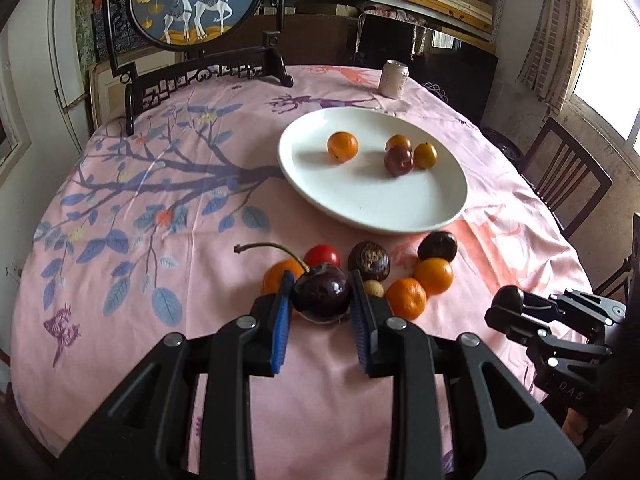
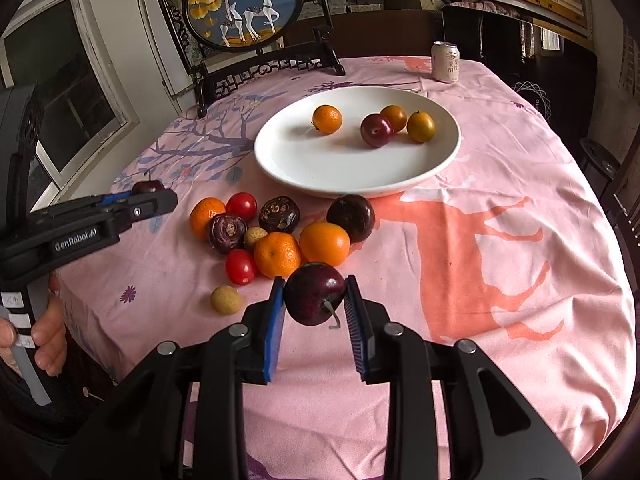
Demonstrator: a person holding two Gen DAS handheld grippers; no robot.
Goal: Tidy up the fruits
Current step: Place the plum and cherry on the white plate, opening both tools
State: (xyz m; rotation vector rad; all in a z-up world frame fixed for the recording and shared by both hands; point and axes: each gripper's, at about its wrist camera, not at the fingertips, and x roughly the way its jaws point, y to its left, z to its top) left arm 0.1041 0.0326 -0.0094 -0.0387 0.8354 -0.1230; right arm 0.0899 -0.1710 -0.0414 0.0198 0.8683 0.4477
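Clamped between the blue pads of the left gripper [image 1: 321, 295], a dark cherry with a long curved stem [image 1: 320, 293] is seen at the lower centre of the left wrist view, the jaws closed tight against its sides. A second dark cherry [image 2: 315, 293], its short stem pointing down, is pinched in the same way by the right gripper [image 2: 315, 296] at the lower centre of the right wrist view. Just beyond both, in the middle of the frames, a loose cluster of fruit [image 2: 276, 232] is spread on the pink cloth: mandarins, cherry tomatoes, dark wrinkled passion fruits and small pale longans, several of them touching. Farther up, a white plate [image 2: 320, 176] is set on the worktop [image 2: 500, 240]; one mandarin [image 2: 327, 119] lies apart on it, and a plum with two small orange fruits is grouped to its right. A drinks can [image 2: 445, 61] stands at the upper right, and a framed deer picture [image 2: 244, 4] at the upper left. A hand [image 2: 44, 336] is visible at the left edge of the right wrist view.
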